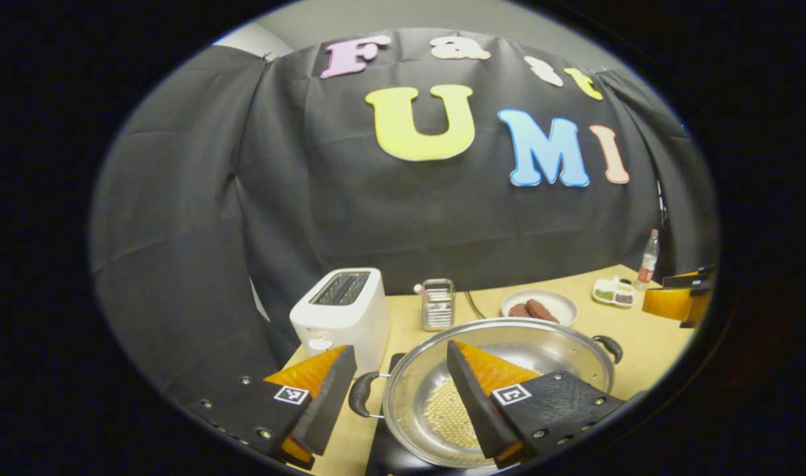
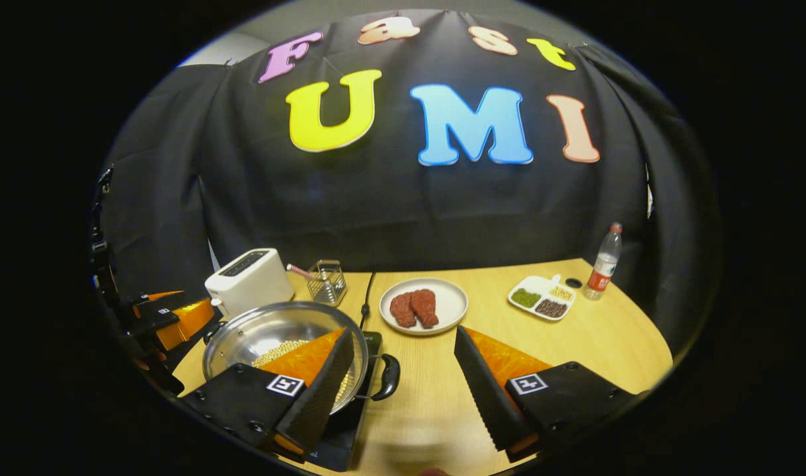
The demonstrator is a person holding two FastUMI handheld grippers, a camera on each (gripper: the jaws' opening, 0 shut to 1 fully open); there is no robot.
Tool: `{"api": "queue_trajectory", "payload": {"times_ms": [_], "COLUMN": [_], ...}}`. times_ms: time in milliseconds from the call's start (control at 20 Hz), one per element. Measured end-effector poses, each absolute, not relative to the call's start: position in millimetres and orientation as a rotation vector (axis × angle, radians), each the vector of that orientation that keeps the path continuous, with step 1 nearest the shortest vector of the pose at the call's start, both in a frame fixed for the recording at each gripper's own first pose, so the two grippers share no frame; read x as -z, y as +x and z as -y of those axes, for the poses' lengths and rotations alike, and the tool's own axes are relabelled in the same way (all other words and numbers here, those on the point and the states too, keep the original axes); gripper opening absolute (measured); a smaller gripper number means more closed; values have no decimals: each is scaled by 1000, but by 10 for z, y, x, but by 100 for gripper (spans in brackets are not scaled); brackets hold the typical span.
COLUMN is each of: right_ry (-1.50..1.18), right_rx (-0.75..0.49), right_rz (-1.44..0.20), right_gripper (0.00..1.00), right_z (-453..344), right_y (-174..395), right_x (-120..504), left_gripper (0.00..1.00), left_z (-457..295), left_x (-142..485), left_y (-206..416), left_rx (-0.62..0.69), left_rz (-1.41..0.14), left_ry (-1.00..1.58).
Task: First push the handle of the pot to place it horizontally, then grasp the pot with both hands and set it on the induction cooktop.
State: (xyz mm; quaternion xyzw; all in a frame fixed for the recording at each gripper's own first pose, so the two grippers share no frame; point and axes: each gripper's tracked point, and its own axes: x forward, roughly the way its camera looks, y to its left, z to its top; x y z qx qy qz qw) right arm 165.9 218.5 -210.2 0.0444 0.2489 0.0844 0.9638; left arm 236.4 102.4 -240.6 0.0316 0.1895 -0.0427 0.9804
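White toaster [image 2: 249, 280] and wire basket [image 2: 328, 280]: beyond the tongs, left. Plate of meat [image 2: 423, 305]: ahead. Divided dish [image 2: 542, 298], bottle [image 2: 604, 262]: far right.

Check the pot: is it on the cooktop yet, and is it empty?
On it: the pot sits over the black cooktop, whose edge shows beneath it. Not empty: pale beans cover part of its bottom.

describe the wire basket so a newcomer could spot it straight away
Start at the white toaster at the table's back left. Just right of it, against the black cloth, stands the small wire basket. It is the one see-through mesh item, with a striped stick poking out.
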Motion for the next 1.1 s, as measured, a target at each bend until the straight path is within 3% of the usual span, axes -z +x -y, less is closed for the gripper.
{"api": "queue_trajectory", "payload": {"times_ms": [50, 100, 250, 400, 450, 550, 600, 700, 900, 1100], "right_ry": [72, 50, 19, 4, -10, -18, -17, -17, 14, 9], "right_rx": [-168, -159, -120, -124, -127, -126, -126, -134, -152, -143], "right_rz": [-467, -432, -337, -251, -227, -181, -158, -130, -110, -90], "right_gripper": [92, 97, 97, 92, 92, 96, 92, 96, 92, 96], "right_z": [-2051, -1904, -1477, -1140, -988, -728, -602, -358, 10, 258], "right_y": [1606, 1559, 1375, 1090, 972, 717, 600, 381, -24, -341], "right_x": [1950, 1806, 1421, 1104, 1010, 839, 765, 657, 473, 306], "left_gripper": [83, 82, 82, 82, 87, 82, 84, 84, 84, 82], "left_z": [-946, -855, -496, -198, -99, 185, 298, 539, 899, 1011], "left_x": [2233, 2051, 1597, 1228, 1193, 845, 679, 419, -43, -381], "left_y": [2288, 2202, 1877, 1504, 1430, 1083, 933, 613, 60, -270], "left_rx": [89, 94, 111, 96, 96, 91, 85, 82, 89, 99], "left_rz": [-348, -317, -229, -184, -181, -159, -139, -103, -49, 11], "left_ry": [68, 62, -5, -48, -65, -91, -100, -120, -181, -131]}}
